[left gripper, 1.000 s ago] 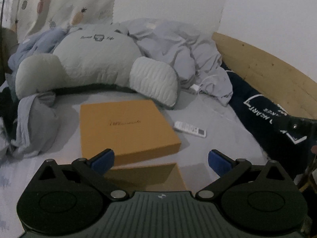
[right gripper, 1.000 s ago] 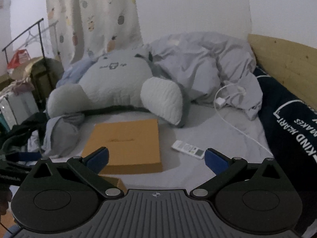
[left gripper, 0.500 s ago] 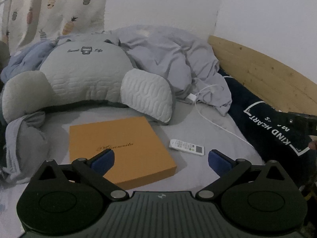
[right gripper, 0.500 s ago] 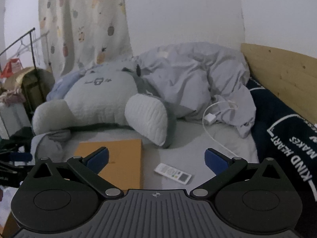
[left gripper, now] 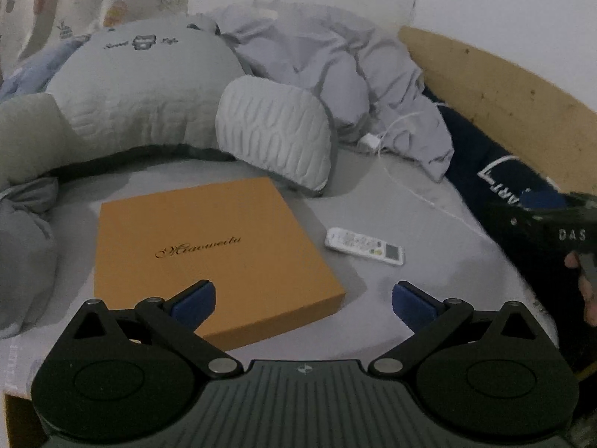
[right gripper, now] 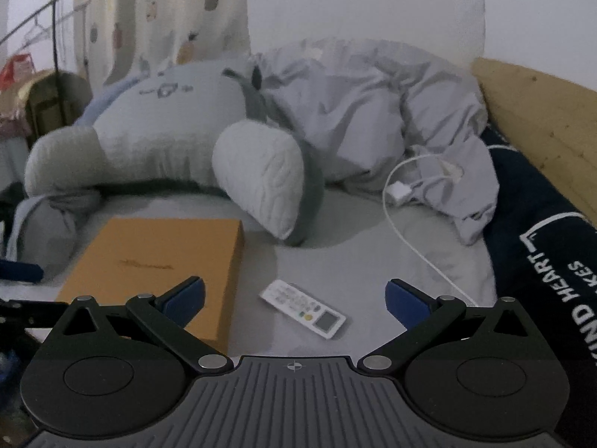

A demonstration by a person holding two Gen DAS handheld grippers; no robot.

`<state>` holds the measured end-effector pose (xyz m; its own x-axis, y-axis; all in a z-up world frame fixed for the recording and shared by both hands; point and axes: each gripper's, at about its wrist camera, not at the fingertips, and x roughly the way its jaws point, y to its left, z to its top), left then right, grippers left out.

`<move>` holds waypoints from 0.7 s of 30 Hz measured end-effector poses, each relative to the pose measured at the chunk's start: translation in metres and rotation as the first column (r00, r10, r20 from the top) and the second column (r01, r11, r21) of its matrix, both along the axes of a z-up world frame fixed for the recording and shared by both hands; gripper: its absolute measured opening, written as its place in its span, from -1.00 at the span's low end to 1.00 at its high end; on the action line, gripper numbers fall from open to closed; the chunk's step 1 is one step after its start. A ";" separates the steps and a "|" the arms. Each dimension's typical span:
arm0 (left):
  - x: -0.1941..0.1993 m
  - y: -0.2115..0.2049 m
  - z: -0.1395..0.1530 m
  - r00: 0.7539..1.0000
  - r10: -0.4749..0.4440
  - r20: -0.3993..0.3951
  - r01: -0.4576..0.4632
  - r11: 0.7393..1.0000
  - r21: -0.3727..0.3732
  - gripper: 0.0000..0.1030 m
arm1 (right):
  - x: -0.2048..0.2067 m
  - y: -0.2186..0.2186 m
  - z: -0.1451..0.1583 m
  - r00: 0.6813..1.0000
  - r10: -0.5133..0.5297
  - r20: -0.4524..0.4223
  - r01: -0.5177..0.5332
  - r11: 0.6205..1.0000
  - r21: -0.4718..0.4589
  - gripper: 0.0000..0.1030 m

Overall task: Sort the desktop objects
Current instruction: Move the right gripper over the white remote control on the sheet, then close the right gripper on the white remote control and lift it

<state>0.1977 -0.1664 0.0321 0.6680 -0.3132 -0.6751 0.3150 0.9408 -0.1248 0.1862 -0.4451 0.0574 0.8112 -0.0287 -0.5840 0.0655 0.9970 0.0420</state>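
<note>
Both of my tools are up over the near edge of the bed, nothing in either one. My left tool (left gripper: pixel 303 296) has its blue pads spread wide, one pad over the near edge of the flat square orange cardboard box (left gripper: pixel 209 250), the other over bare grey sheet (left gripper: pixel 429 261). My right tool (right gripper: pixel 294 296) is equally wide apart, and the slim white remote control (right gripper: pixel 303 307) lies on the sheet between its fingers, a little left of centre. I judge that framing to be deliberate: the remote is the small, loose item, so the right tool is lined up on it while the left covers the box. The box lies flat, gold script on its lid, well in from the wooden side board (left gripper: pixel 503 100) along the bed's right edge; the remote sits just beside the box's right side, apart from it, angled with its display end toward me. Behind both, a large pale grey quilted backrest cushion (left gripper: pixel 149 100) and a rumpled grey duvet (right gripper: pixel 373 112) fill the head end, and a white charger and cable (right gripper: pixel 401 201) trail down the sheet toward the right edge. A dark navy printed cloth (right gripper: pixel 552 261) runs along the board. Wide pads suit the remote's narrow body; the soft sheet may give under a pinch. Sorting looks barely started.
</note>
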 end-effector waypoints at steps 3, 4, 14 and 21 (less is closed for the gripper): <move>0.009 0.004 -0.011 1.000 0.019 -0.012 -0.018 1.000 0.003 1.00 | 0.016 0.000 -0.017 1.000 0.009 -0.019 -0.010 1.000 -0.011 1.00; 0.011 0.006 -0.014 1.000 0.026 -0.017 -0.026 1.000 0.000 1.00 | 0.022 0.001 -0.023 1.000 0.014 -0.025 -0.014 1.000 -0.020 1.00; 0.018 0.019 -0.038 0.998 0.040 -0.047 -0.040 0.999 -0.015 1.00 | 0.089 0.001 -0.099 0.991 0.033 -0.127 -0.049 0.991 -0.121 0.98; 0.024 0.027 -0.048 0.996 0.069 -0.063 -0.070 0.998 0.000 1.00 | 0.124 -0.002 -0.134 0.984 0.069 -0.165 -0.091 0.987 -0.130 0.82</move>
